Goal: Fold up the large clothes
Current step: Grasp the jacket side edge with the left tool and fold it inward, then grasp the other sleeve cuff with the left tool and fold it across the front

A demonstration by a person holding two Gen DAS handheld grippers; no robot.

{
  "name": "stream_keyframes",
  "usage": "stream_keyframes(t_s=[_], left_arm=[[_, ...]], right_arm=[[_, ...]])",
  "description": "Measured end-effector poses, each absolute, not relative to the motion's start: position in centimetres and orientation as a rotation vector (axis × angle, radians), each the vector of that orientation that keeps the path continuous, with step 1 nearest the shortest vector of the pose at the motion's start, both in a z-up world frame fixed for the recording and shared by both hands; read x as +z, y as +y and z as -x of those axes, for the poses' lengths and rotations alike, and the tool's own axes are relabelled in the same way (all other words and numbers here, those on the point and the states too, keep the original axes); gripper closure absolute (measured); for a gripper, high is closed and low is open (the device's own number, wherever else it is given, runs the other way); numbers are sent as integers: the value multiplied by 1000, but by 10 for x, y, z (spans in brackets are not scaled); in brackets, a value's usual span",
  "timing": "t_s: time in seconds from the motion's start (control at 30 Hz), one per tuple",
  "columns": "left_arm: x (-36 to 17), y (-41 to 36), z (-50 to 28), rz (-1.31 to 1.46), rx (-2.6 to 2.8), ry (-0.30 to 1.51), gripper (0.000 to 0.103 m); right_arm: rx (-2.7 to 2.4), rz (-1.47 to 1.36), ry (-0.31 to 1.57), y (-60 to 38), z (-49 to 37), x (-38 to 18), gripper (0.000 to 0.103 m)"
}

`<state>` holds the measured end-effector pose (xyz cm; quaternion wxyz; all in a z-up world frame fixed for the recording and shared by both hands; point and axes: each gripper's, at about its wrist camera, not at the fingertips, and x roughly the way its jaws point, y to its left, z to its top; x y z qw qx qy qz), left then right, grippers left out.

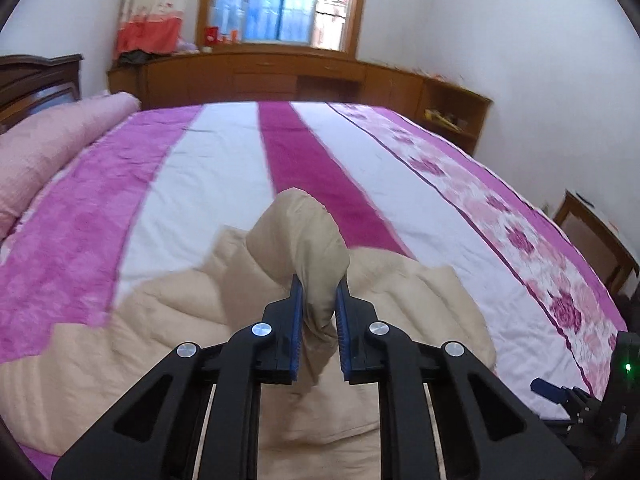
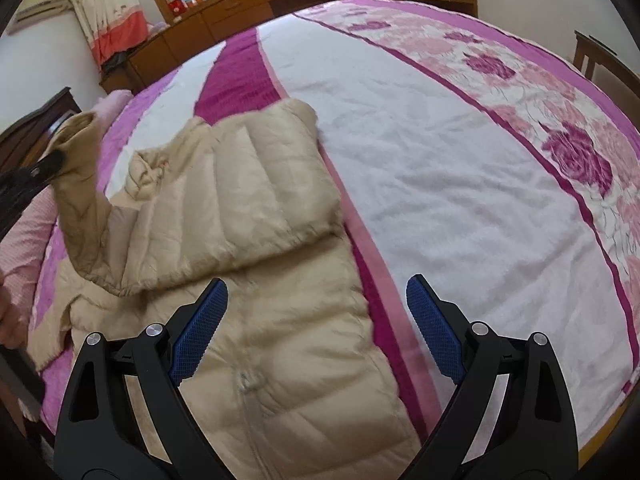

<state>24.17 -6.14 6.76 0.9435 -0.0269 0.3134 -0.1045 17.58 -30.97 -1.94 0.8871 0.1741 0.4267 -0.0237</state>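
Left wrist view: the left gripper is pinching a bunched fold of the beige puffer jacket, sleeve fabric bulging up past its blue pads. The rest of the jacket is lying below and to both sides of the jaws on the striped bedspread. Right wrist view: the right gripper is hovering with jaws spread wide, gripping nothing, jacket body directly beneath and ahead-left.

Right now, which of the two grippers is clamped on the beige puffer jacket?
The left gripper: its blue pads pinch a raised fold of the beige puffer jacket. The right gripper hovers open, gripping nothing.
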Motion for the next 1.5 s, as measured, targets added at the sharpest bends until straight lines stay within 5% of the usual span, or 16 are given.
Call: stream_keyframes(t_s=[0.2,0.33,0.53,0.83,0.9,1.13,1.5], left_arm=[[42,4,-237,111,-91,704,87],[6,35,-233,148,-20,775,87],[-37,63,-237,167,46,854,87],[-69,71,-249,143,96,915,79],[-65,71,-246,132,99,916,68],[-42,92,-216,180,81,916,44],[-37,188,-136,232,248,924,34]], right_arm=[[-7,-418,841,-298,-201,-17,15],[15,-343,856,-279,-219,-24,54],[-1,-253,899,-266,-239,-44,60],[-44,-226,924,-267,-256,-64,60],[-40,-221,921,-266,-255,-64,59],[28,-227,890,-264,-228,-39,33],[101,-216,903,-259,-131,-12,25]])
